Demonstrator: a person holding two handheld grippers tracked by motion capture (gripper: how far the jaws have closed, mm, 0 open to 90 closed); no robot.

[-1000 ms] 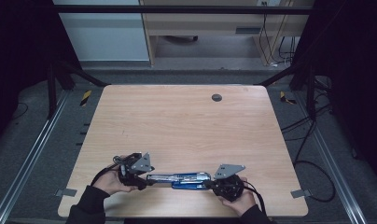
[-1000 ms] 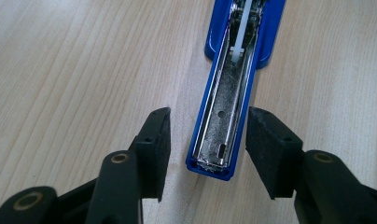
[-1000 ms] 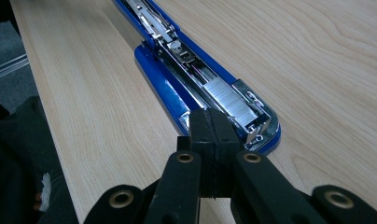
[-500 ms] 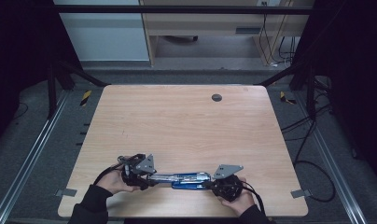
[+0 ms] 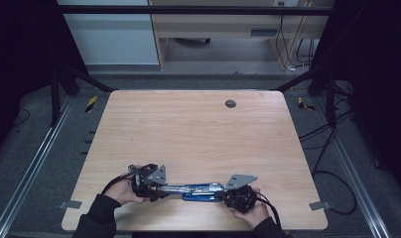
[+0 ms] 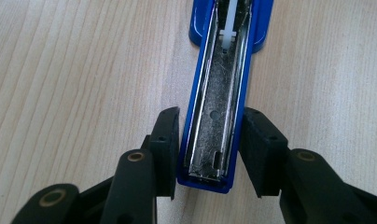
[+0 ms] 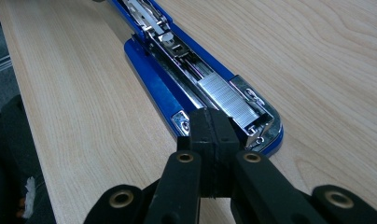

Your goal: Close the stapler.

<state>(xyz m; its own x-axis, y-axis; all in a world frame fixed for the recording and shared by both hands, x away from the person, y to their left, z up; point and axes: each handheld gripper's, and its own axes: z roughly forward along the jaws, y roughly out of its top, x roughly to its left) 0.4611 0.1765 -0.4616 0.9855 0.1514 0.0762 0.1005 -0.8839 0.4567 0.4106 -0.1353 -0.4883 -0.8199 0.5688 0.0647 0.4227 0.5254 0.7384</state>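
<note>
Near the table's front edge, left gripper jaws are closing around the opened stapler's stiff, slick arm, not yet pressing; right gripper is resting fully closed.

Blue stapler swung fully open, flat on the wooden counter near its front edge.

Laid out lengthwise, parallel to that edge, as one long strip of blue plastic and bright metal. At one end, the blue top arm turned underside up, its silvery channel scuffed and bare, a white plastic pusher seen farther along. At the other end, the blue base with the chrome magazine open upward, a short block of staples seated close to the front lip, spring and hinge parts visible farther back toward the middle.
</note>
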